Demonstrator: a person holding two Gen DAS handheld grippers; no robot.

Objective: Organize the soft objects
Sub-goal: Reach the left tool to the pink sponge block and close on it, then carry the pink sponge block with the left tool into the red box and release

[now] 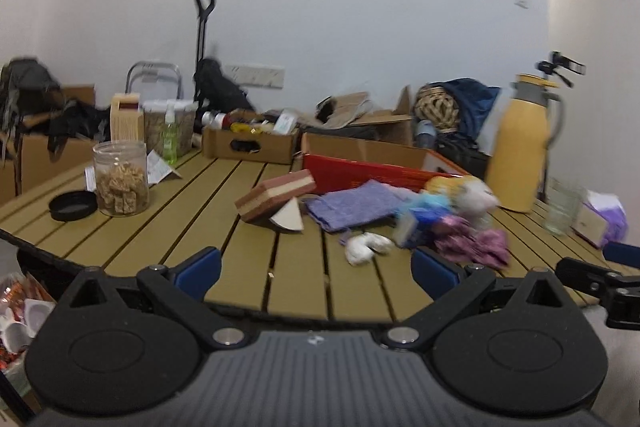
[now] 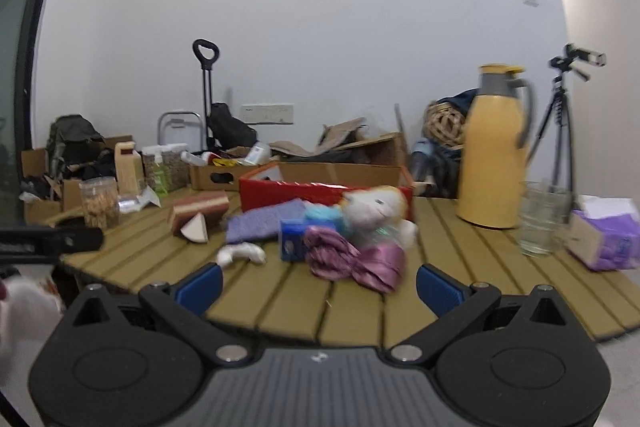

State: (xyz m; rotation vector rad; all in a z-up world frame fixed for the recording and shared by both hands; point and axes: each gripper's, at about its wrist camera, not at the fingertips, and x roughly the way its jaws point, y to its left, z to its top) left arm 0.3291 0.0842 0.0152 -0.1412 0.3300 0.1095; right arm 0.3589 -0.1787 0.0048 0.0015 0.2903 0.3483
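Observation:
Soft things lie in a pile on the slatted table (image 1: 248,267): a purple cloth (image 1: 352,205), a white plush toy (image 2: 376,209), a crumpled pink cloth (image 2: 352,259), a small white sock-like piece (image 1: 366,245), a blue packet (image 2: 292,239), and a layered sponge block (image 1: 276,193). A red box (image 2: 304,193) stands open behind them. My left gripper (image 1: 316,269) is open and empty at the table's near edge. My right gripper (image 2: 318,285) is open and empty, just short of the pink cloth. The right gripper also shows in the left wrist view (image 1: 600,275).
A yellow thermos jug (image 2: 492,155), a glass (image 2: 540,223) and a purple tissue pack (image 2: 608,239) stand at the right. A snack jar (image 1: 120,177) and its black lid (image 1: 72,205) sit at the left. Cardboard boxes (image 1: 248,143) line the far edge.

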